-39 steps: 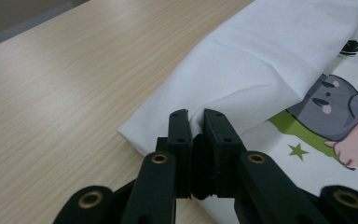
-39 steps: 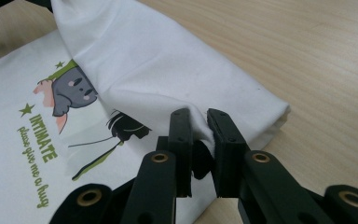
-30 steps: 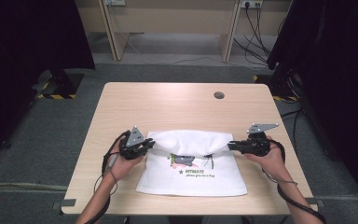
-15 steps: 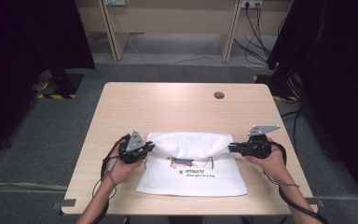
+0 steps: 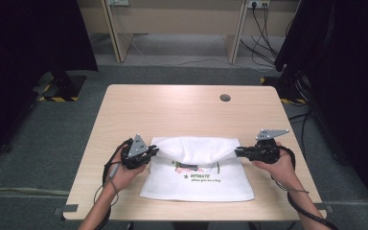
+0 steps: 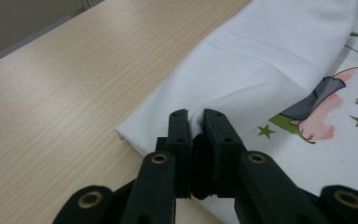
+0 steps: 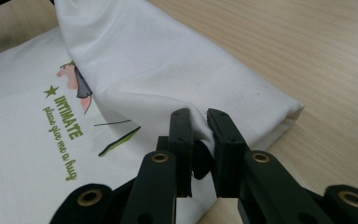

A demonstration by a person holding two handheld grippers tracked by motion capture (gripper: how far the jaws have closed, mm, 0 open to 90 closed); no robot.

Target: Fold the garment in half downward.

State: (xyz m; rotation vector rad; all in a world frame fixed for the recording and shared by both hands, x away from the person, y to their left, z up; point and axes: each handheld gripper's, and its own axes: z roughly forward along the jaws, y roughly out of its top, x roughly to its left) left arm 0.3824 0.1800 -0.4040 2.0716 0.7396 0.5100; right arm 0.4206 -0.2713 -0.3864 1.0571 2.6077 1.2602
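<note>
1. White T-shirt (image 5: 196,172): lies flat on the worktop (image 5: 172,110), printed side up, between the two tools. Its far edge is lifted off the surface and hangs as a soft band from one tool to the other, sagging over the print.

2. Left tool (image 5: 152,152): clenched on the shirt's far corner. In the left gripper view, cloth is pinched between the nearly closed jaws of this tool (image 6: 196,122); the rest of the shirt spreads ahead and to the right of the jaws, bare worktop to their left.

3. Right tool (image 5: 238,153): likewise clamped on the opposite far corner. In the right gripper view a fold of cloth sits between the jaws of this tool (image 7: 199,122); the green lettering (image 7: 67,133) lies to the jaws' left, bare worktop to their right.

4. Progress, as judged: a fold of the shirt appears under way. Done: shirt laid out, both far corners gripped and raised. Left: carrying the lifted edge over to the near hem (image 5: 196,197), laying it down evenly, releasing both tools; possibly further folds.

5. Hands (image 5: 124,175): each holds its tool just beside a shirt edge.
</note>
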